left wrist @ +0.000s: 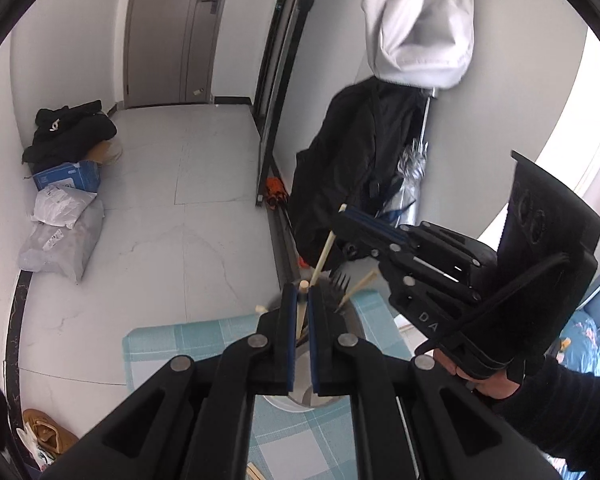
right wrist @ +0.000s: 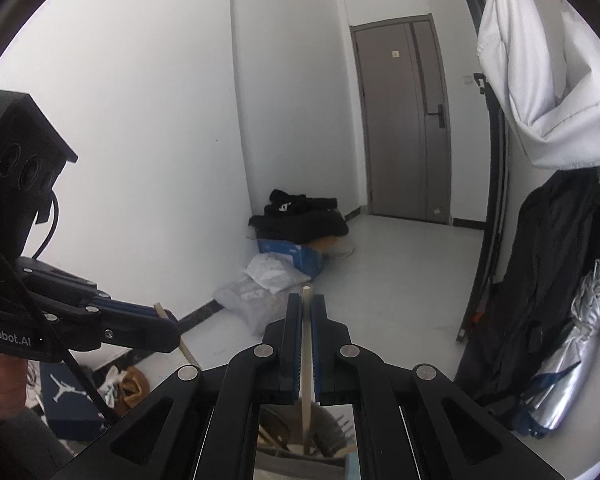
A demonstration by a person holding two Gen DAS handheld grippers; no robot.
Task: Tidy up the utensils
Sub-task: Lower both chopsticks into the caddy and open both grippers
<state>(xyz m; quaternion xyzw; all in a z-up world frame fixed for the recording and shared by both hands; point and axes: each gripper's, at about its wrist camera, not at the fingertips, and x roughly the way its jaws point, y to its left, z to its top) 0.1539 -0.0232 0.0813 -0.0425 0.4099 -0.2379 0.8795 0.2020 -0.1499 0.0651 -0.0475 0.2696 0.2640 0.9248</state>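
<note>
We are at the dropping-in step: each of our grippers carries one pale wooden chopstick above the utensil holder [left wrist: 352,320], a round cup that stands on the blue-and-white checked cloth [left wrist: 160,344] covering the table. The left gripper [left wrist: 303,300] has its fingers pressed together on a chopstick [left wrist: 301,312], whose blunt top pokes out just above the blue rubber pads while its lower end already points into the cup's mouth. The right gripper [right wrist: 307,308] is likewise clamped on its own chopstick [right wrist: 306,344], which runs straight down between the pads toward the holder [right wrist: 300,436] below; in the left view the same stick slants up from the cup to the right gripper's tips. Inside the cup we can see a dark fork [left wrist: 340,280] with its tines up and at least one more light stick leaning on the rim. As we judge it, the next move calls for lowering both sticks until their ends are well inside the cup, then letting go so that they slide in without tipping out. The sticks are slim, smooth and rigid, so they should drop cleanly; the cup looks smooth-walled and light enough to be nudged, which asks for a gentle release.
</note>
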